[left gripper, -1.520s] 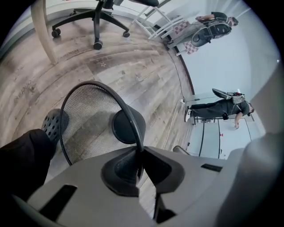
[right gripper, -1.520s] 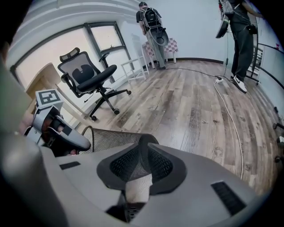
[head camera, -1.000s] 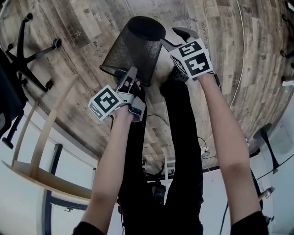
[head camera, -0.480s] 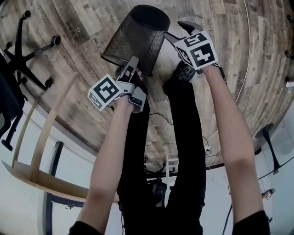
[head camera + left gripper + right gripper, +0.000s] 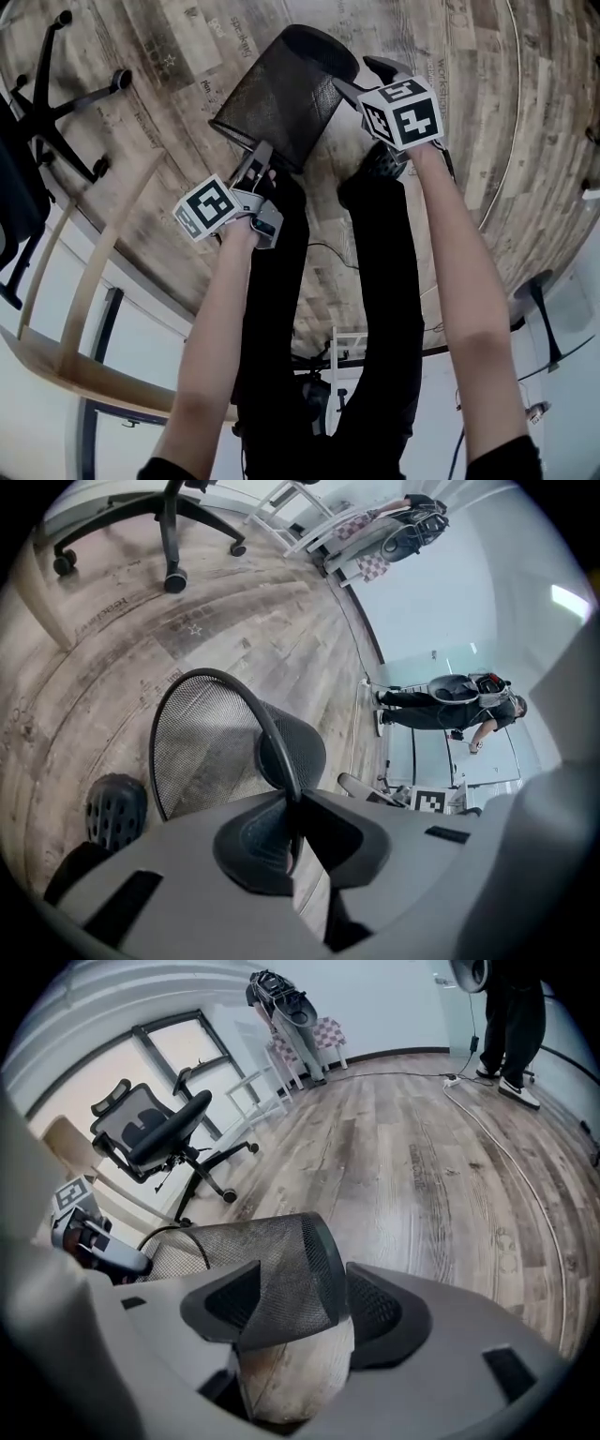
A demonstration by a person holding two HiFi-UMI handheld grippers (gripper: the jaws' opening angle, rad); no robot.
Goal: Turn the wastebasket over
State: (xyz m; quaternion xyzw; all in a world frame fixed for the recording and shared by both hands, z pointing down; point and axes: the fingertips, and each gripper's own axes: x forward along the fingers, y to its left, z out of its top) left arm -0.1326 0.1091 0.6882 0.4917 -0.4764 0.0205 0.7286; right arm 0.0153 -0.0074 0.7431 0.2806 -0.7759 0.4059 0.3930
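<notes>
Pinching the wastebasket [image 5: 281, 94] by its wire rim, my left gripper [image 5: 260, 157] keeps both fingers clamped there, I judge to steer the tilt. My right gripper [image 5: 364, 79] straddles the closed bottom, jaws apart and just opening, seemingly letting go. It hangs tipped above plank floor [image 5: 169, 56], an office chair [image 5: 56, 122] nearby.

Right hand-held gripper [image 5: 353, 73] has just been opening its jaws, closed end of the wastebasket [image 5: 281, 94] sitting between them. Basket's tipped a bit further over, closed end swung right, and both arms have dropped closer to the floor [image 5: 178, 56].
</notes>
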